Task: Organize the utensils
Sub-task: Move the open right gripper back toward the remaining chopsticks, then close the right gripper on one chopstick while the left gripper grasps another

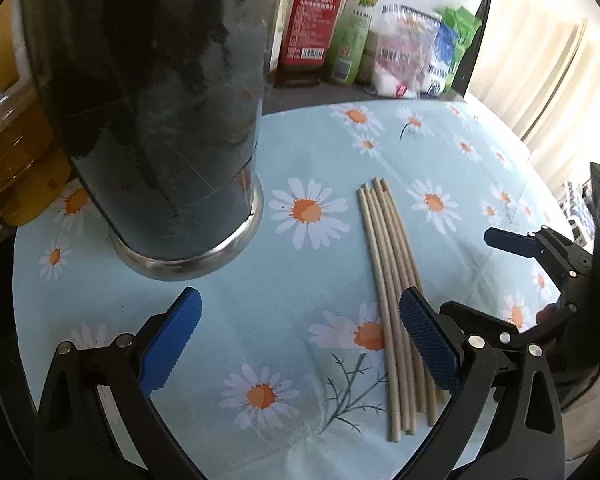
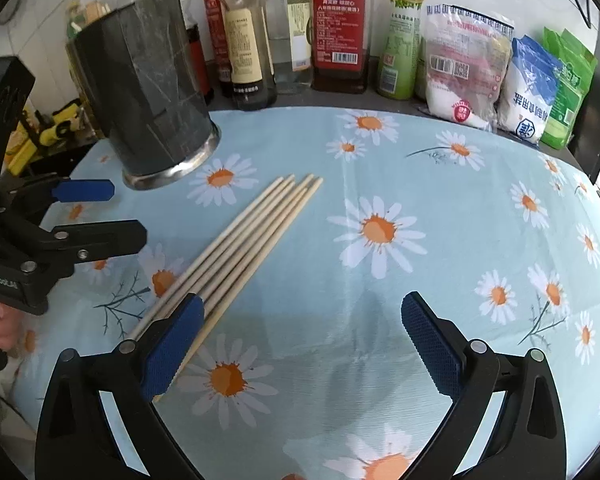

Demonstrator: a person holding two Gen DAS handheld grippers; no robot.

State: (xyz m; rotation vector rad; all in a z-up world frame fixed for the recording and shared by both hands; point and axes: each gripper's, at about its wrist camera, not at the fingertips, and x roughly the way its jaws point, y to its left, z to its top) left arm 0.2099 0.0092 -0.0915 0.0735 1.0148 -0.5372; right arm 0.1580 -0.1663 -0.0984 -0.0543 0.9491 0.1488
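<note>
While both grippers hang over the daisy-print cloth [image 2: 380,160], I note the bundle of wooden chopsticks [image 2: 236,248] lying flat on it, side by side, long axis running from beneath my left gripper [image 1: 300,344] toward the bottles at the back, tips near the dark utensil holder [image 2: 148,96]. That holder stands upright; I cannot see inside. Left gripper's jaws spread wide, empty, right pad above the sticks. Right gripper [image 2: 302,344] likewise wide apart, empty, angled low.
</note>
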